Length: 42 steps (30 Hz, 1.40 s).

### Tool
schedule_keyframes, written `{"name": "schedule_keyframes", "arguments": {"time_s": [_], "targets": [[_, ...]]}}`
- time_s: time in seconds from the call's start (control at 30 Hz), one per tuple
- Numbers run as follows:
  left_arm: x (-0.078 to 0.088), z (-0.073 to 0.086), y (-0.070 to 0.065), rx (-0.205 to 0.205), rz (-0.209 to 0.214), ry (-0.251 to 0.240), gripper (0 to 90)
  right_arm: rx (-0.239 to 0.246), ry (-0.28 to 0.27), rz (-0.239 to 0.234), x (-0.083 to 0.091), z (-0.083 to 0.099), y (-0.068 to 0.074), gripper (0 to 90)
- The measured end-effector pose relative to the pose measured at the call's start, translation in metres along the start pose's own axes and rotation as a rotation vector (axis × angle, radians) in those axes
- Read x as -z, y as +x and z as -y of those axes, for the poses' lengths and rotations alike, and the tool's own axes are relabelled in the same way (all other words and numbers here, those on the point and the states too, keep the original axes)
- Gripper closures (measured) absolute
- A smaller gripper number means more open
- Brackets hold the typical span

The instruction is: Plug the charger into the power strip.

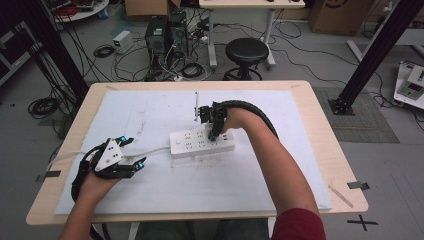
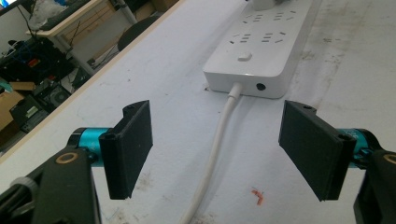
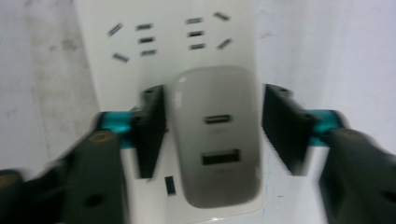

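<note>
Two grippers are at work on my table (image 1: 310,150), which is covered by a white sheet (image 1: 165,190). My left gripper (image 1: 131,157) rests low on the sheet at the near left, its jaws spread wide with nothing between them; in the left gripper view (image 2: 215,149) the white cord (image 2: 212,158) runs across the sheet under the gap between them, up to the near end of the white power strip (image 2: 261,51), where a round button (image 2: 243,57) sits on top. A small orange scrap (image 2: 258,196) lies on the sheet just beside the cord. My right gripper (image 1: 214,131) points down over the far half of the power strip (image 1: 200,142), near the middle of the table. In the right gripper view (image 3: 212,126) a white charger block (image 3: 217,140) with two ports on its face sits on the strip (image 3: 163,42) between my jaws. One jaw lies against its side, while the other stands a little apart, so I am released rather than clamped on it. That view is blurred.
</note>
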<state>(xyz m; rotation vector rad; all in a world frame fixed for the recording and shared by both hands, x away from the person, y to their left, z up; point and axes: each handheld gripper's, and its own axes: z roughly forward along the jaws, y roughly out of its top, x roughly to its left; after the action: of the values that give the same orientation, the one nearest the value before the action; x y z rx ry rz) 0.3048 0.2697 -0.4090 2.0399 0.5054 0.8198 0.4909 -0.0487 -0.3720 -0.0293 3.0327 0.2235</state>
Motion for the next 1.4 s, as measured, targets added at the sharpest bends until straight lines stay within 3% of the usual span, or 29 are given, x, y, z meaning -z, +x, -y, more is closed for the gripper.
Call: {"name": "schedule_keyframes", "arguments": {"time_s": [0.17,0.3,0.5,0.63,0.7,0.97,1.23,1.4], "targets": [[0.003,-0.005,0.003,-0.005,0.002,-0.015,25.9,-0.101,-0.167,0.012,0.021,0.016,0.007,38.4],[0.006,-0.011,0.006,-0.012,0.007,-0.031,25.9,-0.189,-0.295,0.051,0.04,0.033,0.02,31.5],[0.009,-0.018,0.011,-0.007,0.027,-0.053,25.1,-0.31,-0.501,0.094,0.062,0.06,0.047,25.4],[0.01,-0.021,0.012,0.007,0.038,-0.085,25.0,-0.379,-0.614,0.151,0.074,0.08,0.067,20.7],[0.011,-0.022,0.012,0.014,0.05,-0.098,24.9,-0.402,-0.65,0.181,0.077,0.09,0.077,20.0],[0.013,-0.028,0.011,0.028,0.074,-0.117,24.8,-0.446,-0.749,0.225,0.081,0.121,0.11,19.9],[0.007,-0.027,0.016,0.068,0.096,-0.122,24.1,-0.501,-0.825,0.257,0.075,0.151,0.126,19.9],[0.003,-0.027,0.018,0.075,0.099,-0.106,23.8,-0.535,-0.829,0.272,0.068,0.162,0.13,19.5]]}}
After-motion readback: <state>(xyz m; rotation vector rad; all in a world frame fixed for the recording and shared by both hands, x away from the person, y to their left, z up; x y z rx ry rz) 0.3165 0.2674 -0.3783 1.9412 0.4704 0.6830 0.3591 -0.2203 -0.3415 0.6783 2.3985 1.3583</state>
